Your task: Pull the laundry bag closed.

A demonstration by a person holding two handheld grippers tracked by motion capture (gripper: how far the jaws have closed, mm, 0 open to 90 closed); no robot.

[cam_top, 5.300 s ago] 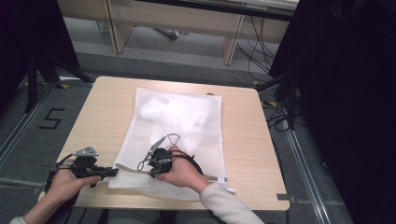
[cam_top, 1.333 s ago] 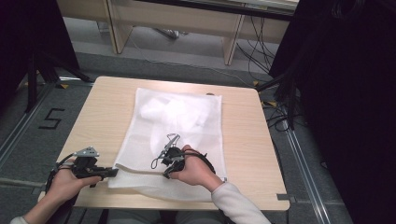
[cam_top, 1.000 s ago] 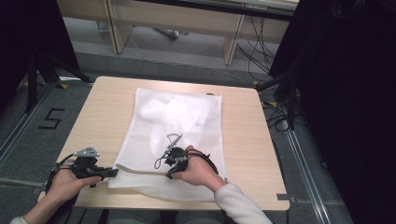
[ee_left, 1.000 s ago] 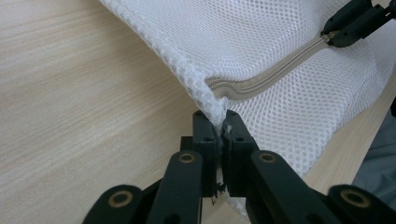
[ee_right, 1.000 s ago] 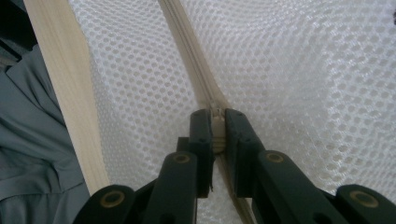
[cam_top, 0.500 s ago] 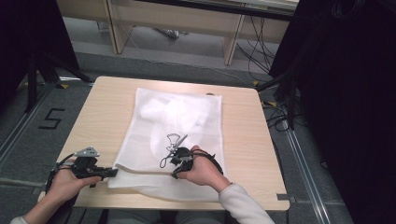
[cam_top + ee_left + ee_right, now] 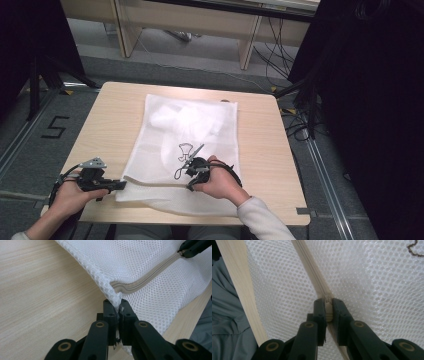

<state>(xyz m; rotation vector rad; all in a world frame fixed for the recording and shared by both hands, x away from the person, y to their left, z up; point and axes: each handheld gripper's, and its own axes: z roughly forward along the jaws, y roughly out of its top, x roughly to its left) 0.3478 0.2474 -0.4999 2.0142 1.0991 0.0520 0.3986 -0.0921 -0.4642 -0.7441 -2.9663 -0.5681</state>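
A white mesh bag [image 7: 185, 145] is spread from the table's [image 7: 260, 145] centre to its near edge. Its near-left corner is pinched by the left gripper [image 7: 116, 311]; the zipper pull [image 7: 328, 308], apparently, is clamped in the right gripper [image 7: 327, 305].

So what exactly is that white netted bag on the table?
The white mesh zip bag lies flat on the light wooden table, with bunched white fabric showing inside. A beige zip runs along its near edge. The left gripper is shut on the bag's corner, and the right gripper is shut on the zip's slider.
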